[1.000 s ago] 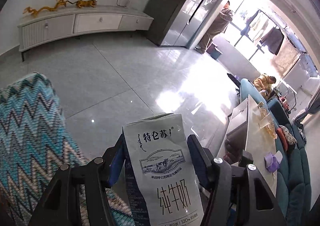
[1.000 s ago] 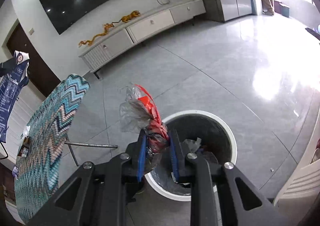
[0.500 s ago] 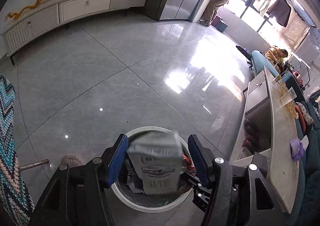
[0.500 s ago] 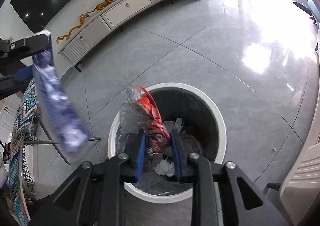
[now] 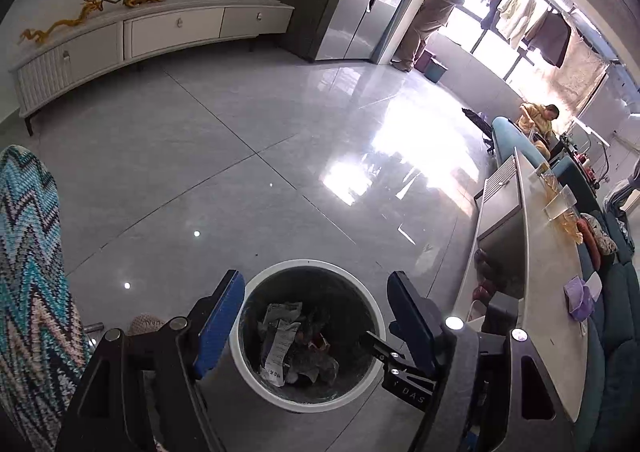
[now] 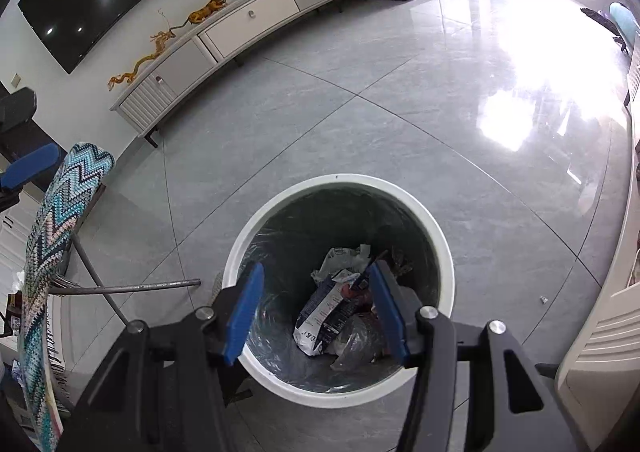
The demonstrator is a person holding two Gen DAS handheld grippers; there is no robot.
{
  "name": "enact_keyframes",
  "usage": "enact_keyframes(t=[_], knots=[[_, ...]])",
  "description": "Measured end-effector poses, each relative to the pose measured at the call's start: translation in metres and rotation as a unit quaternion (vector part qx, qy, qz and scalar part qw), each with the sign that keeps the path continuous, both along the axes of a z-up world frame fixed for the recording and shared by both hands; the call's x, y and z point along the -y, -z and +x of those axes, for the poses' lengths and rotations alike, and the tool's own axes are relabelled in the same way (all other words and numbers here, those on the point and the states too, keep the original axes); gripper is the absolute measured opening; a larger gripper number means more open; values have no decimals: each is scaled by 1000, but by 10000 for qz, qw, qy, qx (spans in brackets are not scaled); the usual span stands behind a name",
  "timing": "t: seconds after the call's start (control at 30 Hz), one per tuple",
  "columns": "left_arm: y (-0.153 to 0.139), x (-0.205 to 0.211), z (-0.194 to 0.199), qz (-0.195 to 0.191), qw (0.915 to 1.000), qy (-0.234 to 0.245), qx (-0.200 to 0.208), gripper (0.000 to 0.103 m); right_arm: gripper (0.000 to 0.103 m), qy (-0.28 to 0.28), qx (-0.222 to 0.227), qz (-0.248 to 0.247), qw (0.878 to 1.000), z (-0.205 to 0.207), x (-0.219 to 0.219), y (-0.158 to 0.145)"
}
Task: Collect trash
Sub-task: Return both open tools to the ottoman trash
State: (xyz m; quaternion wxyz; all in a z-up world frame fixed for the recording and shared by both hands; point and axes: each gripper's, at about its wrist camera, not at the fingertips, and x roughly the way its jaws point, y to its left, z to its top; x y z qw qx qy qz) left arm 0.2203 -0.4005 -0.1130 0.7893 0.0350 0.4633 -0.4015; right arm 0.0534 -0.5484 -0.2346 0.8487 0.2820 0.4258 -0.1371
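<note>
In the left wrist view the left gripper (image 5: 316, 326), jaws just opened wide and empty, hangs straight over the bin (image 5: 256, 384) where the carton (image 5: 278, 344) lies, while in the right wrist view the right gripper (image 6: 316, 312), likewise just opened and empty, points down at the bin's floor, carton and wrapper (image 6: 354, 344) lying directly below.

A long white low cabinet (image 5: 152, 32) bears a golden dragon figurine (image 5: 92, 8); a zigzag-patterned knitted cloth (image 6: 56, 228) hangs nearby.
</note>
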Motion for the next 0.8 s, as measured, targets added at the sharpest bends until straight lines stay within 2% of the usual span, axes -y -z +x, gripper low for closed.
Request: enact_keyframes(t=[0.13,0.27,0.4,0.6,0.67,0.8], knots=[[-41,-32,-14,-255,9983,-196,480,72,53,90,264,-238,9993,-11,-3,-39],[-88,-73,-34,-659,9924,-436,943,72,54,127,734,-573,9956,-27,-16,-97],[-127,-112,-57,-785,9875,-522,1267,72,55,114,1274,-919,9875,-43,-38,-161],[-172,-190,-91,-1014,9749,-876,1780,73,55,-218,2084,-1315,9689,-62,-95,-250],[-185,-223,-100,-1079,9695,-1051,1933,78,55,-391,2266,-1399,9631,-64,-117,-271],[-199,-281,-115,-1103,9593,-1287,2257,78,56,-728,2476,-1457,9551,-64,-161,-302]])
